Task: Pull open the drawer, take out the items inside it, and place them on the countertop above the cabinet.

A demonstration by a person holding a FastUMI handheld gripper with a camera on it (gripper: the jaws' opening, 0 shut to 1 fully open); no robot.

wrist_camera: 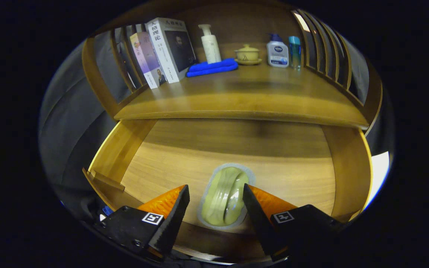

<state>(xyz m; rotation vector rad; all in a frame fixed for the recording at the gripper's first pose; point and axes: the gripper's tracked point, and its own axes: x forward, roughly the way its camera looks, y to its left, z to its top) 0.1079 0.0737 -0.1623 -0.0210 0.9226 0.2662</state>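
The wooden drawer [116, 156] stands pulled out below the countertop [244, 98]. On its floor near the front wall lies a pale green ribbed item in a clear plastic pack [225, 197]. My gripper [215, 188] hangs over the drawer's front with the pack between its fingers. The right finger [253, 203] reaches the pack's edge. A narrow gap shows between the left finger [177, 204] and the pack, so the jaws are open around it. I cannot tell whether the pack rests flat or is lifted a little.
At the back of the countertop stand leaning books [162, 52], a white pump bottle [210, 44] on a folded blue cloth [211, 67], a yellow lidded cup [248, 54], a white-and-blue bottle [277, 52] and a teal bottle [295, 50]. Slatted wooden rails [326, 52] close both sides.
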